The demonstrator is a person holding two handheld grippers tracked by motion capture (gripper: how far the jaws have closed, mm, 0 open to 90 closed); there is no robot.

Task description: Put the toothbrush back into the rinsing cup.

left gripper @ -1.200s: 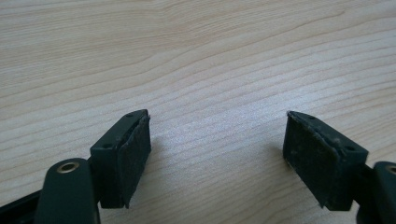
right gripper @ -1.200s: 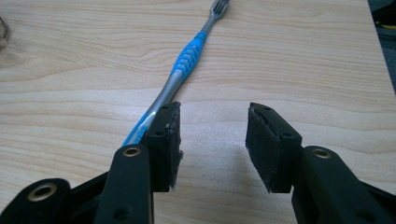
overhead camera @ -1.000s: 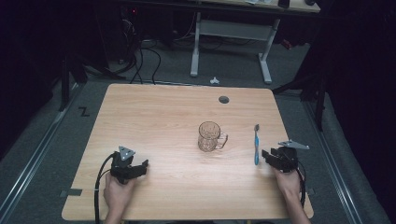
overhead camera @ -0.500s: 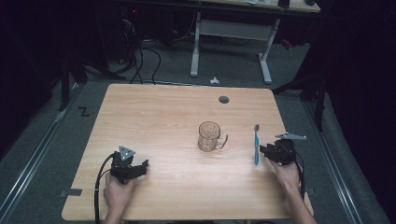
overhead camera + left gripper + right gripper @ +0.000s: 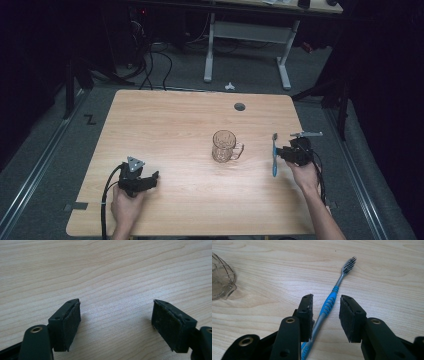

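Fingers (image 5: 353,317) astride toothbrush (image 5: 329,303), mug (image 5: 225,146) near.

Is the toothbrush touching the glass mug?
Apart. In the high view, bare table lies between the toothbrush and the glass mug.

both grippers are black. the left gripper (image 5: 150,178) carries a grey three-cornered plate (image 5: 135,164) on top and trails a black cable (image 5: 104,200) beside the forearm; its jaws bear dark, worn pads (image 5: 71,322) and brass-ringed holes. the right gripper (image 5: 325,315) has matching ringed holes, frayed pads (image 5: 345,316) and a grey plate (image 5: 306,134). forearms are bare, sleeveless.
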